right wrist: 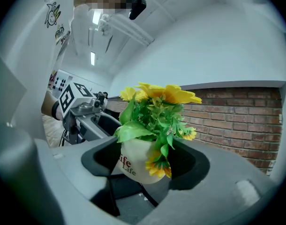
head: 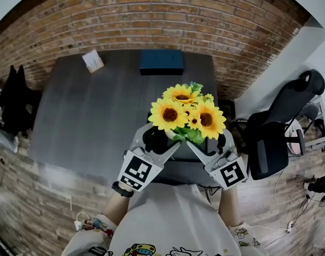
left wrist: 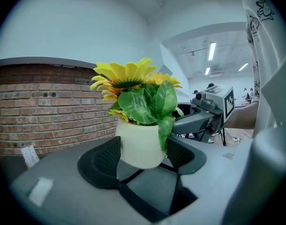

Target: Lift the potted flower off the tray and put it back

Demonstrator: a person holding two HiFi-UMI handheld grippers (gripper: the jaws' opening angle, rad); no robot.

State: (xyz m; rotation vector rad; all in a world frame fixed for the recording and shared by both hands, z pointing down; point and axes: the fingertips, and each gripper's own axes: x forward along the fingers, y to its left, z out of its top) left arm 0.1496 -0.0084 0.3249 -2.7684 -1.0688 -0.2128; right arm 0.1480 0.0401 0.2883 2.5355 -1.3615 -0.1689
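The potted flower [head: 186, 115], sunflowers and green leaves in a white pot [left wrist: 138, 144], hangs above the near edge of the grey table [head: 98, 111]. My left gripper [head: 157, 140] holds the pot from the left and my right gripper [head: 208, 140] from the right. In the left gripper view the black pads [left wrist: 98, 161] press on the pot's sides. The right gripper view shows the pot [right wrist: 133, 158] with red lettering, wedged between that gripper's pads [right wrist: 190, 165]. A dark tray-like surface [head: 176, 170] lies under the pot, mostly hidden.
A dark blue box [head: 161, 62] and a white card [head: 92, 61] sit at the table's far side against the brick wall [head: 152, 15]. A black office chair [head: 279, 127] stands to the right of the table.
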